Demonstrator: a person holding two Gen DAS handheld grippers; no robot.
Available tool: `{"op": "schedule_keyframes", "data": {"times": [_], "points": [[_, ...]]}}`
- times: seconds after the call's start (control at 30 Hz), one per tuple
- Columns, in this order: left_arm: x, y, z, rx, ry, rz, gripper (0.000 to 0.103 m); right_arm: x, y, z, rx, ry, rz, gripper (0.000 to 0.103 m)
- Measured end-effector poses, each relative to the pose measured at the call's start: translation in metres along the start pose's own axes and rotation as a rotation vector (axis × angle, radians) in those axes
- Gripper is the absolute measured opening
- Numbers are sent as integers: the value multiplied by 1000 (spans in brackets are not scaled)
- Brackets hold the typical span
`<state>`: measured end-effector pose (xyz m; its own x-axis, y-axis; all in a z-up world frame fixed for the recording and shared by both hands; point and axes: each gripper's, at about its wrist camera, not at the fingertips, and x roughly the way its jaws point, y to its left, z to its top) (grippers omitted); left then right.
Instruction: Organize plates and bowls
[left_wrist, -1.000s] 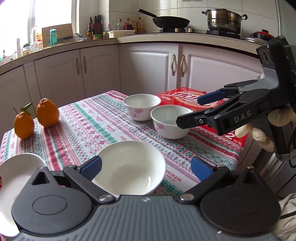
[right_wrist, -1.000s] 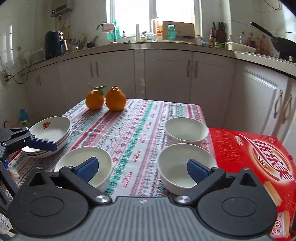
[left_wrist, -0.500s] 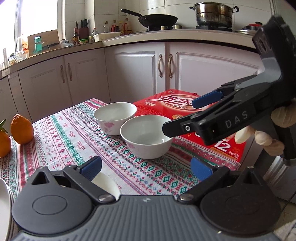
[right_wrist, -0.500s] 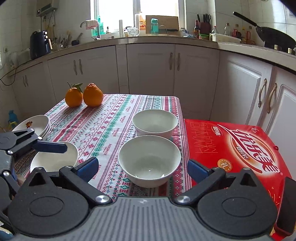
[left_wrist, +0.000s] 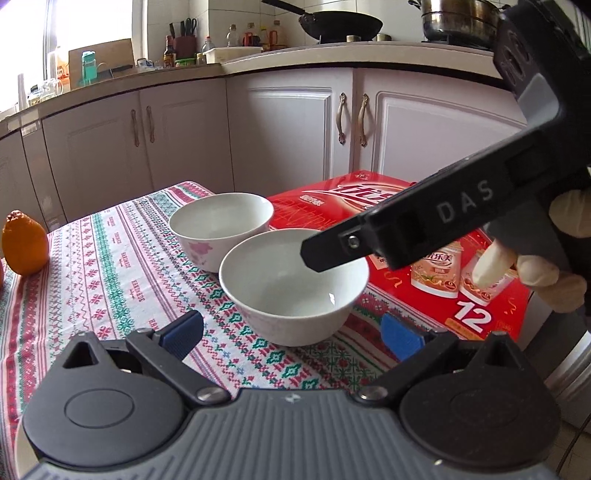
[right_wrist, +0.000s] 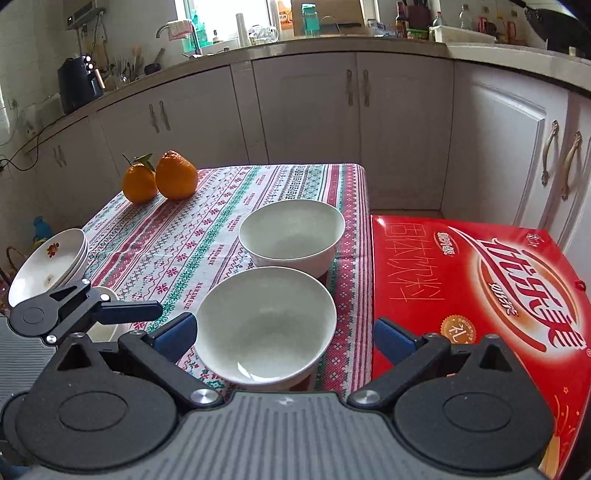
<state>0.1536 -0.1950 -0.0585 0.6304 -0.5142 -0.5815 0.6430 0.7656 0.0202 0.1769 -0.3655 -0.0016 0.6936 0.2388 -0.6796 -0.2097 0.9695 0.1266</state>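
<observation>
Two white bowls stand on the patterned tablecloth near its right edge: a near bowl (left_wrist: 291, 284) (right_wrist: 266, 321) and a far bowl (left_wrist: 221, 225) (right_wrist: 291, 232). My left gripper (left_wrist: 291, 332) is open, just short of the near bowl. My right gripper (right_wrist: 284, 336) is open, its jaws either side of the near bowl, not touching it; in the left wrist view its finger (left_wrist: 406, 225) hangs over the bowl's rim. A stack of white plates (right_wrist: 51, 262) sits at the table's left edge, with another white bowl (right_wrist: 105, 325) partly hidden behind the left gripper's finger (right_wrist: 110, 312).
A red gift box (left_wrist: 424, 258) (right_wrist: 476, 295) lies right of the table, touching its edge. Two oranges (right_wrist: 162, 177) stand at the far left corner. White kitchen cabinets (right_wrist: 306, 110) lie behind the table.
Both grippers have moved in on the near bowl, which now looms larger. The left gripper swung right, leaving the plates and third bowl out of its view.
</observation>
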Motion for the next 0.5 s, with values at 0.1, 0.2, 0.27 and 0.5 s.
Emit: {"op": "schedule_keyframes", "data": {"times": [0.1, 0.2, 0.27, 0.5], "points": [[7, -2, 1, 3, 6, 23, 101, 13, -5, 3, 6, 24, -2, 103], [14, -3, 2, 2, 25, 20, 99, 25, -8, 5, 10, 34, 20, 102], [18, -5, 2, 1, 31, 16, 98, 31, -11, 7, 20, 43, 37, 99], [26, -4, 3, -11, 39, 3, 86, 45, -17, 15, 16, 77, 60, 80]]}}
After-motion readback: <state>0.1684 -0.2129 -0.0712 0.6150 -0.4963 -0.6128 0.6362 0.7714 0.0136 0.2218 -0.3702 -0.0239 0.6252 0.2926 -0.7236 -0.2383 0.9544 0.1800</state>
